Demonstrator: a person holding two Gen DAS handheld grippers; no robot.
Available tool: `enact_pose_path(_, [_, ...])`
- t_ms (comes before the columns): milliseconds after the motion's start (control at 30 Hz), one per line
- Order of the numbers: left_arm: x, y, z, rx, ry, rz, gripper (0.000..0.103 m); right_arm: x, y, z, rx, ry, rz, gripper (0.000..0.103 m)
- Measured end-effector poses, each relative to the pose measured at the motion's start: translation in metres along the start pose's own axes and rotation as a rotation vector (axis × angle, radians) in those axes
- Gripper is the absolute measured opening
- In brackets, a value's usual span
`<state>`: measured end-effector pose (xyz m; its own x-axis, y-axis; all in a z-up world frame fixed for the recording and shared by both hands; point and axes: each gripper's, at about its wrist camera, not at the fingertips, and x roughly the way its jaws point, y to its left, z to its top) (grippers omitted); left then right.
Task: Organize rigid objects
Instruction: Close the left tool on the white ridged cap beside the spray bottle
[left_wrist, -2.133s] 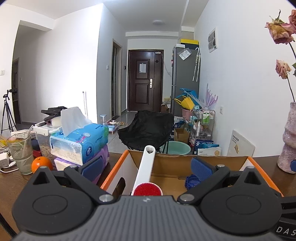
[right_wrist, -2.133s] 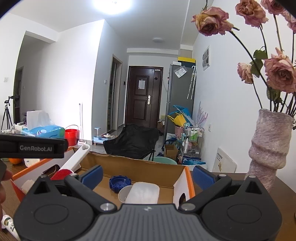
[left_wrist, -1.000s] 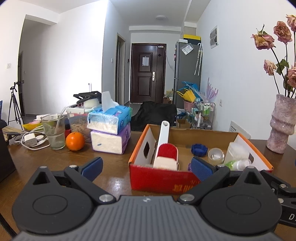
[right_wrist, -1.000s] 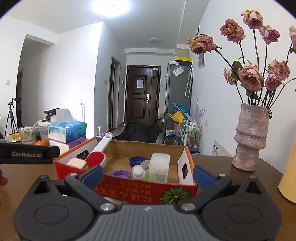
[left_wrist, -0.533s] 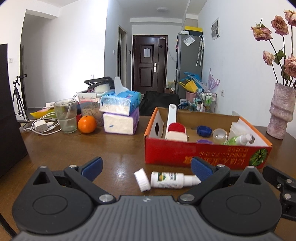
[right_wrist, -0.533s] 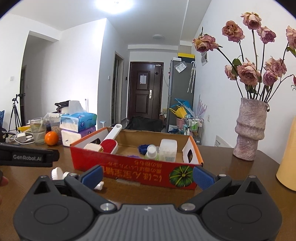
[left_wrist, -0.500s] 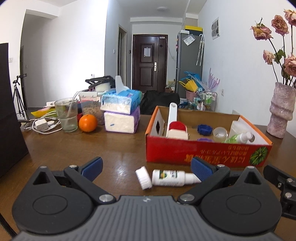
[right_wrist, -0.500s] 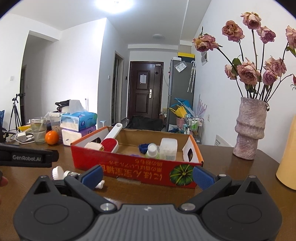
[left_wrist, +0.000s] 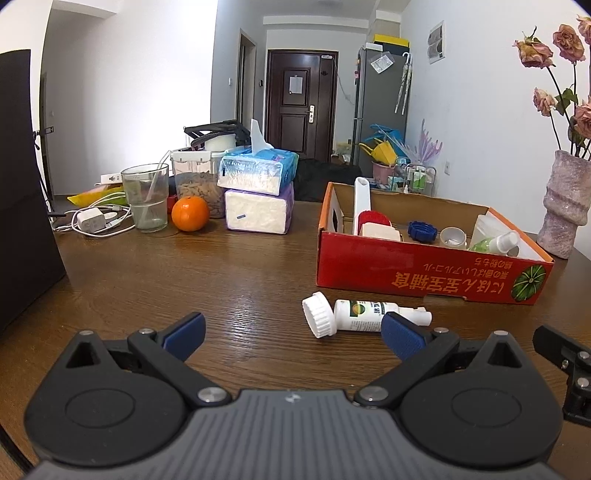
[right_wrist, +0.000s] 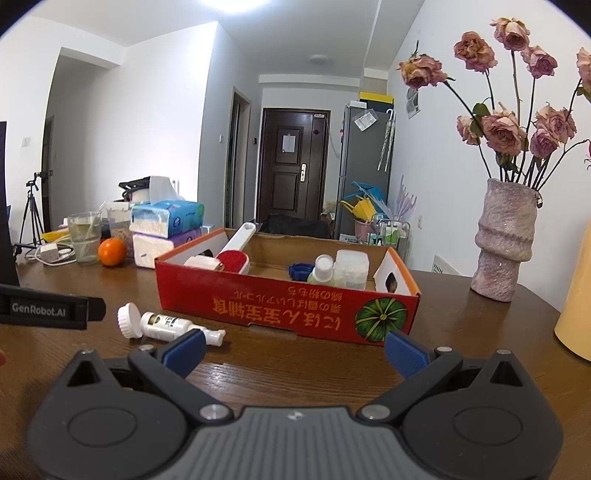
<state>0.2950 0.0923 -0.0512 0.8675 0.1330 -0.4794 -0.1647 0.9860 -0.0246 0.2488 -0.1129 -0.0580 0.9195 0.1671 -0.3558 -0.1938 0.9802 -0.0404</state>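
A red cardboard box (left_wrist: 428, 271) (right_wrist: 280, 301) sits on the brown wooden table and holds a white-handled red brush (left_wrist: 364, 210) (right_wrist: 236, 245), a blue cap (left_wrist: 422, 230), a small round cup (left_wrist: 453, 236), a green spray bottle (left_wrist: 496, 242) (right_wrist: 322, 271) and a clear plastic container (right_wrist: 351, 267). In front of the box lies a small white bottle (left_wrist: 354, 314) (right_wrist: 166, 325) on its side, its white cap (left_wrist: 317, 319) (right_wrist: 128, 320) beside it. My left gripper (left_wrist: 293, 334) is open just short of the bottle. My right gripper (right_wrist: 293, 349) is open, facing the box front.
At the back left stand two stacked tissue packs (left_wrist: 258, 192), an orange (left_wrist: 190, 213), a glass of water (left_wrist: 146, 197), a food jar (left_wrist: 195, 181) and a white charger with cables (left_wrist: 92, 221). A pink vase (right_wrist: 506, 236) of dried roses stands at the right, a yellow object (right_wrist: 576, 314) beyond it.
Both grippers have pulled back from over the box and dropped lower, both empty and open. The white bottle and its cap in front of the box have come into view.
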Motion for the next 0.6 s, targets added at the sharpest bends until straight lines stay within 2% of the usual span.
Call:
enact_pose_path(300, [0.027, 0.002, 0.002, 0.016, 0.019, 0.009, 0.103, 0.020, 0.011, -0.003, 0.006, 0.033, -0.006, 0.103])
enact_pose_path(400, [0.038, 0.000, 0.003, 0.035, 0.039, -0.013, 0.103, 0.028, 0.011, -0.002, 0.017, 0.041, -0.011, 0.103])
enact_pose_path(533, [0.053, -0.003, 0.006, 0.044, 0.040, 0.003, 0.103, 0.039, 0.008, 0.000, 0.036, 0.046, -0.022, 0.103])
enact_pose_path(600, [0.060, -0.002, 0.009, 0.026, 0.050, 0.002, 0.097, 0.046, 0.004, 0.001, 0.053, 0.049, -0.028, 0.103])
